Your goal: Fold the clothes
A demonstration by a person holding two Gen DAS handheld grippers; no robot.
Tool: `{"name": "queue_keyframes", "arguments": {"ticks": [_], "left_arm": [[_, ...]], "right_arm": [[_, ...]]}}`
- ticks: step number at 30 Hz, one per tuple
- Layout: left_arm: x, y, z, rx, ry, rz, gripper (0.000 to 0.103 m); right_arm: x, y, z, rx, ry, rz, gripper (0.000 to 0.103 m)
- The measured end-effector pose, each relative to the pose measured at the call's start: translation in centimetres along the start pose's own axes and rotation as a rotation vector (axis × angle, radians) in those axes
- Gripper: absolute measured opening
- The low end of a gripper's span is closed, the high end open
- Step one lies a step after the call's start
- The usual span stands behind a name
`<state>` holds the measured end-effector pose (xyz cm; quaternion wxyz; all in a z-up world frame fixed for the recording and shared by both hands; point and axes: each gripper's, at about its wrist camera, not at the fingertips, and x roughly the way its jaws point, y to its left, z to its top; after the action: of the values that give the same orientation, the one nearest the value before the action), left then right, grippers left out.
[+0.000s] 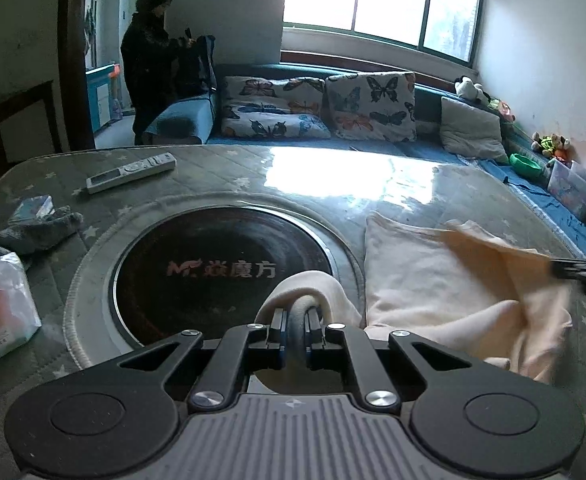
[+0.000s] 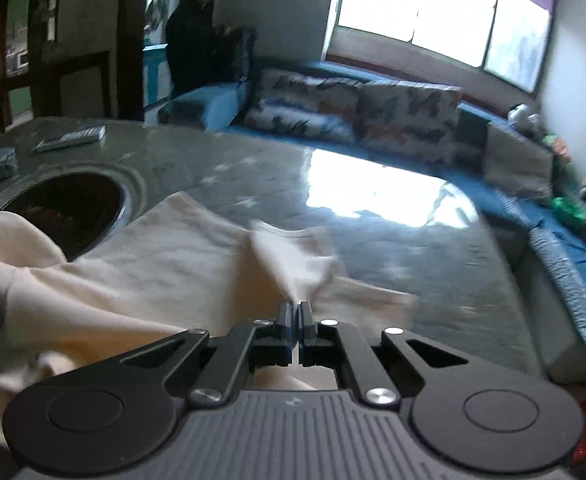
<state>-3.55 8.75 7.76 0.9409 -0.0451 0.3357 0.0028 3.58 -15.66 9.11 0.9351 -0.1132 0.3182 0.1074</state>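
left tongs (image 1: pixel 296 320): clamped on rolled edge of cream garment (image 1: pixel 425 276) | right tongs (image 2: pixel 295 314): nearly closed, garment fold pinched at 12 o'clock | worktop (image 1: pixel 221 176): garment lain on

The right tool (image 2: pixel 294 314) pinches a raised fold of the cream garment (image 2: pixel 165 264) above the table (image 2: pixel 433 280).

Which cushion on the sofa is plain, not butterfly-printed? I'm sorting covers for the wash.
The grey cushion at the right end of the sofa, near the plush toys. The two cushions left of it carry butterfly prints.
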Motion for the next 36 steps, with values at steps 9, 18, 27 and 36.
{"name": "queue_keyframes", "arguments": {"ticks": [9, 18, 27, 36], "left_arm": [[-0.8, 1.1, -1.3, 0.001, 0.033, 0.016, 0.009], [-0.9, 0.7, -1.8, 0.051, 0.065, 0.048, 0.022], [-4.3, -2.4, -4.0, 0.204, 0.086, -0.167, 0.042], [-4.7, -8.9, -7.7, 0.412, 0.127, -0.392, 0.043]], "right_arm": [[-9.4, -7.5, -6.3, 0.128, -0.024, -0.157, 0.002], [-10.3, -11.6, -11.1, 0.294, 0.076, -0.186, 0.016], [-6.6, -6.5, -8.4, 0.117, 0.071, 0.006, 0.035], [-3.2, -4.8, -8.1, -0.001, 0.138, 0.009, 0.01]]}}
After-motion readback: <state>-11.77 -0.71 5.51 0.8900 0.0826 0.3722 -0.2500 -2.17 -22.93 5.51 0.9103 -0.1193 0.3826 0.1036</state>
